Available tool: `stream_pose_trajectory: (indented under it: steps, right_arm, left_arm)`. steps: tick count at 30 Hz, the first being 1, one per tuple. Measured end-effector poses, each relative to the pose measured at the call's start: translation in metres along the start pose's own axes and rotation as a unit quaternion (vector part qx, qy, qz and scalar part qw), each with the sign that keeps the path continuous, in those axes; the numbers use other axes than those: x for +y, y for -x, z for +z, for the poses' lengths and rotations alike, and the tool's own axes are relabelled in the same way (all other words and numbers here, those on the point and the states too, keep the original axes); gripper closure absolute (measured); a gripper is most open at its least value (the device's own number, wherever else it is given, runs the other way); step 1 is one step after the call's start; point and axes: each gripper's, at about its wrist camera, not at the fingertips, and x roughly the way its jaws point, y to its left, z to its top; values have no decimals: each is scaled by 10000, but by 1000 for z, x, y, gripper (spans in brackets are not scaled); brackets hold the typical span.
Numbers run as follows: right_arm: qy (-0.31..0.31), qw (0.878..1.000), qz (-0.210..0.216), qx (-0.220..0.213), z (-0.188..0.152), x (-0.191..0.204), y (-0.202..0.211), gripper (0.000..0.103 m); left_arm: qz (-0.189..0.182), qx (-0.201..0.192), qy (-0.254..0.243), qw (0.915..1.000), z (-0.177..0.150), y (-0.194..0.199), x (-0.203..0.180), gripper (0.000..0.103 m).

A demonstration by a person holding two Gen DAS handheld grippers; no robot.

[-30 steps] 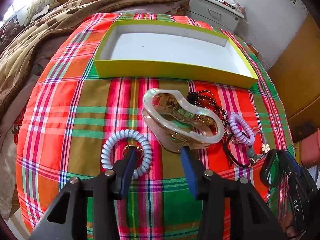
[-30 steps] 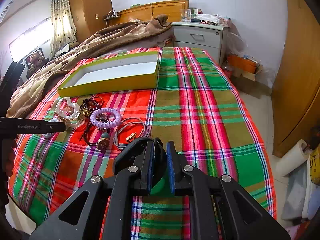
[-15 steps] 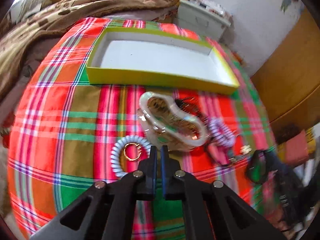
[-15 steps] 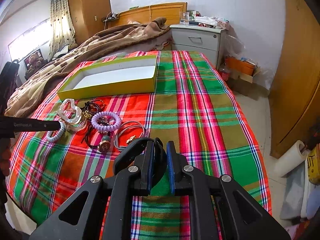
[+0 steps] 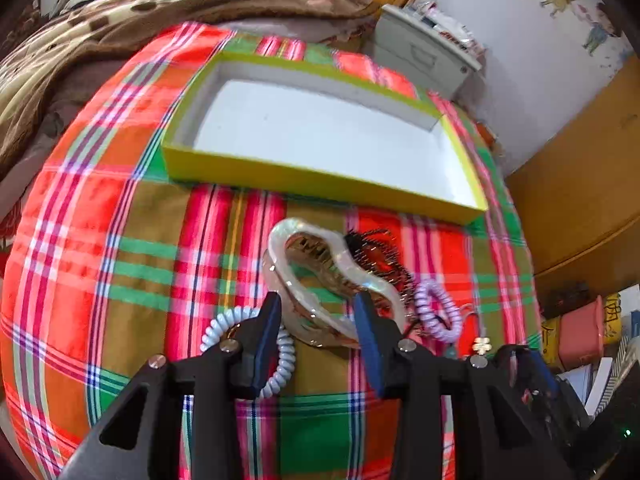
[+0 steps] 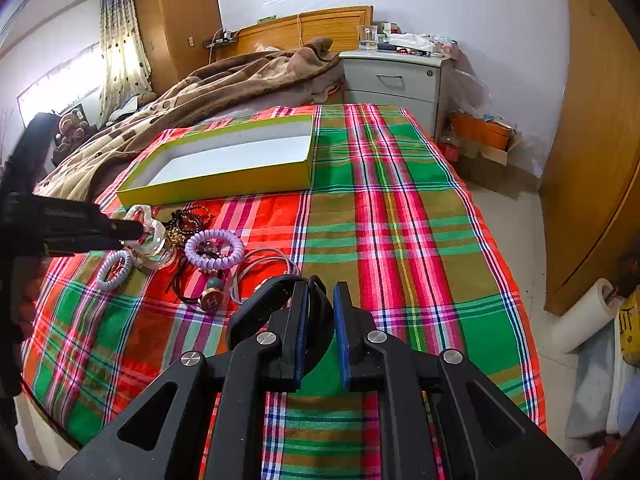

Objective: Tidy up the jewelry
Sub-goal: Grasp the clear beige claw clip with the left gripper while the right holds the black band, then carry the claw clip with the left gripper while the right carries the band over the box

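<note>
Bed w/ plaid cover (image 6: pixel 400 216); on it: yellow box (image 6: pixel 224 184), brown blanket (image 6: pixel 208 92), clear hair claw (image 5: pixel 320 280), blue coil tie (image 6: pixel 114 270), purple coil tie (image 6: pixel 214 249).

Bedspread (image 5: pixel 100 240): red-green-olive plaid. Box (image 5: pixel 320 182) beyond left gripper (image 5: pixel 318 320): yellow-green walls, white inside. Hair claw (image 5: pixel 320 256): pearly cream. Coil ties: pale blue (image 5: pixel 280 360), lilac (image 5: pixel 434 312). Gripper pads: blue.

Left tool (image 5: pixel 318 312) just opening; right tool (image 6: pixel 320 312) closed.
</note>
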Motion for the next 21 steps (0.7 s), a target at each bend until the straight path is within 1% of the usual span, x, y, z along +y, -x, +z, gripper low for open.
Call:
stream_pose_trajectory:
  steps: [6, 7, 10, 11, 18, 21]
  right_arm:
    - [-25, 10000, -10, -38, 2, -3, 1, 90]
    - [-25, 10000, -10, -43, 2, -3, 1, 90]
    - [-18, 10000, -11, -53, 3, -3, 2, 90]
    - [-14, 10000, -15, -61, 3, -2, 3, 90]
    - [1, 9999, -11, -112, 8, 2, 6, 90]
    - [-42, 9999, 99, -101, 10, 2, 8, 90]
  left_arm:
    - [223, -9, -290, 9993, 0, -5, -10, 65]
    - [207, 4, -305, 9993, 1, -5, -9, 68]
    - [122, 28, -272, 9996, 4, -4, -5, 86]
    - [161, 32, -333, 9993, 6, -4, -6, 89]
    - [129, 85, -535, 9984, 4, -3, -6, 89]
    - [74, 80, -606, 9981, 3, 1, -8, 89]
